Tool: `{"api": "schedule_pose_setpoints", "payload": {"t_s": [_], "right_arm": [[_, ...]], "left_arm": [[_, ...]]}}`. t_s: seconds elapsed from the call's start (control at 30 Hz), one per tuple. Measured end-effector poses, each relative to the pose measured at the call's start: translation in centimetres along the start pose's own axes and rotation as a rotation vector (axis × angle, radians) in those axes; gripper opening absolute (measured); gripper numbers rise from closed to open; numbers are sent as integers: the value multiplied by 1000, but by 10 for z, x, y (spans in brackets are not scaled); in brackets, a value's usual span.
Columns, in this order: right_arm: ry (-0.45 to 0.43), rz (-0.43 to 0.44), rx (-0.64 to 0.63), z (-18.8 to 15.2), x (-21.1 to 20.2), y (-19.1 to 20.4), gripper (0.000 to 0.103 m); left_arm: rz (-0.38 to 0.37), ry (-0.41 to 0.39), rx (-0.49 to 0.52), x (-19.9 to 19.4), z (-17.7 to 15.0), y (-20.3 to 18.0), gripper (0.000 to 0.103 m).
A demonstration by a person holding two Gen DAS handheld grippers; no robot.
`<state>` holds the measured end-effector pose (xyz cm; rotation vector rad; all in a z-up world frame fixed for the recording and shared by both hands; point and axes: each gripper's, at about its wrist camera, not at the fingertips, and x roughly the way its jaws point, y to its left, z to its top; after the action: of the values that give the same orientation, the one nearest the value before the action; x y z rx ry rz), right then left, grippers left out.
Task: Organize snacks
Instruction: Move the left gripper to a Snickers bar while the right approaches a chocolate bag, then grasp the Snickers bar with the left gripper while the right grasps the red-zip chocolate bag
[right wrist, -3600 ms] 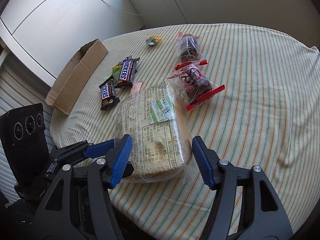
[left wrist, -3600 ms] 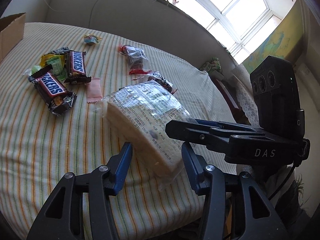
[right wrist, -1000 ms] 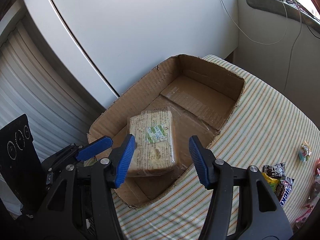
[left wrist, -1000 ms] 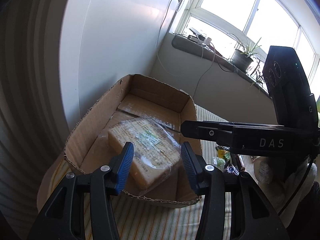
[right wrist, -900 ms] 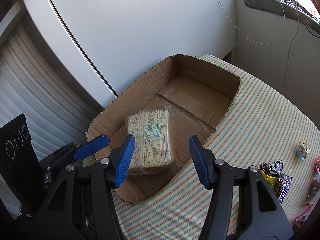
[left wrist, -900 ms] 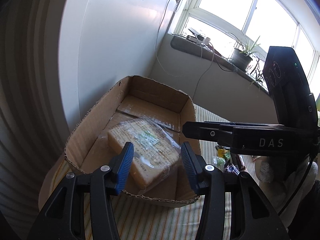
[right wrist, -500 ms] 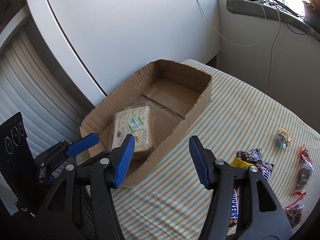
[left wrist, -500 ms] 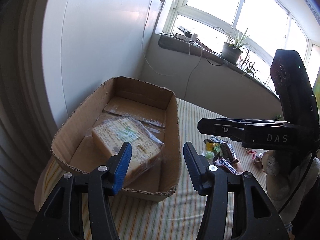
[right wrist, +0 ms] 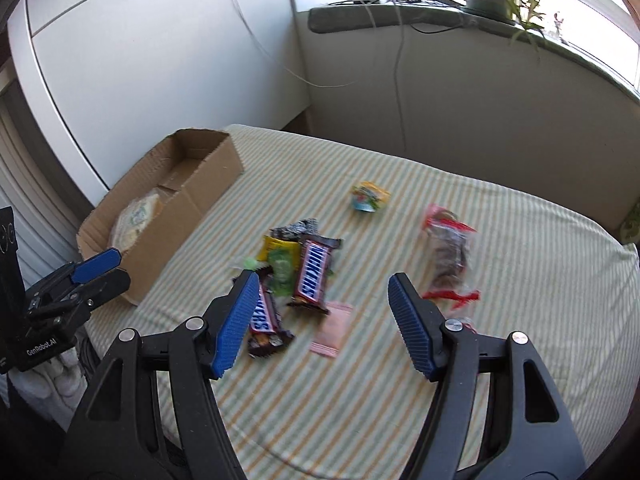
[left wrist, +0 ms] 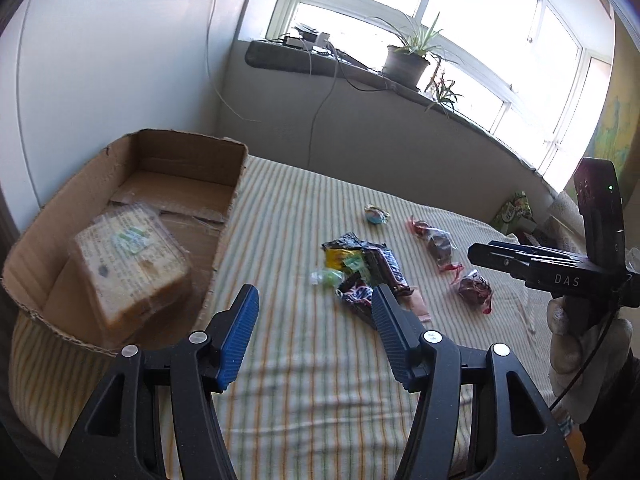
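1. Nearest the left wrist camera, the left gripper [left wrist: 316, 334] hangs above the striped tablecloth [left wrist: 312, 380] with its blue-padded jaws wide apart and nothing between them.
2. Nearest the right wrist camera, the right gripper [right wrist: 322, 320] also hovers over the cloth, jaws spread wide and empty.
3. Just beyond the right gripper's fingertips lies a small pink sachet [right wrist: 333, 334], flat on the cloth.
4. Beside it sits a loose heap of snacks: two Snickers bars [right wrist: 313, 276], one partly behind the left-hand blue pad, with a green wrapper [right wrist: 282, 268], a yellow wrapper [right wrist: 276, 249] and a dark foil wrapper [right wrist: 296, 227] touching them.
5. To the right of the heap, well apart from it, is a clear packet with red ends [right wrist: 449, 256] holding something dark.
6. Farther back, alone, rests a small yellow and blue candy [right wrist: 369, 197].
7. At the table's left edge stands an open cardboard box [left wrist: 224, 216]. Inside it, at the near end, lies the clear-wrapped pack of pale biscuits [left wrist: 132, 268], tilted against the box wall.
8. Farthest away, a potted plant [left wrist: 406, 62] and cables sit on the windowsill [left wrist: 280, 56] under bright windows.
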<state>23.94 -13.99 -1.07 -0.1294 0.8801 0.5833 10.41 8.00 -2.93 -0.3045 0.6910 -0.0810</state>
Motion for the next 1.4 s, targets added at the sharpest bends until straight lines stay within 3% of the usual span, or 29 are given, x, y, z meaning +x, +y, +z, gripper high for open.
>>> {"api": "schedule_pose_setpoints", "payload": {"t_s": [0.2,0.33,0.57,1.0,1.3,1.4], "right_arm": [[10,-112,91,-22,-12,-55,70],[28,-194,86,-37,-9,-78,70],[64,-200,41,-43,11,-88,70],[88,-194,-17,-41,34,-83,70],[116,-185,-53,-51,46,-73,70],[133,-188,-64,-52,49,-71,51]], "left_arm": [[-50,68,-3,23,-9,-20,58],[-75,112,-12,38,-14,-28,58],[-85,176,-46,63,-14,-38,58],[23,210,34,97,-9,-59,59],[16,206,77,96,-10,-54,45],[4,209,73,96,-10,-53,44]]}}
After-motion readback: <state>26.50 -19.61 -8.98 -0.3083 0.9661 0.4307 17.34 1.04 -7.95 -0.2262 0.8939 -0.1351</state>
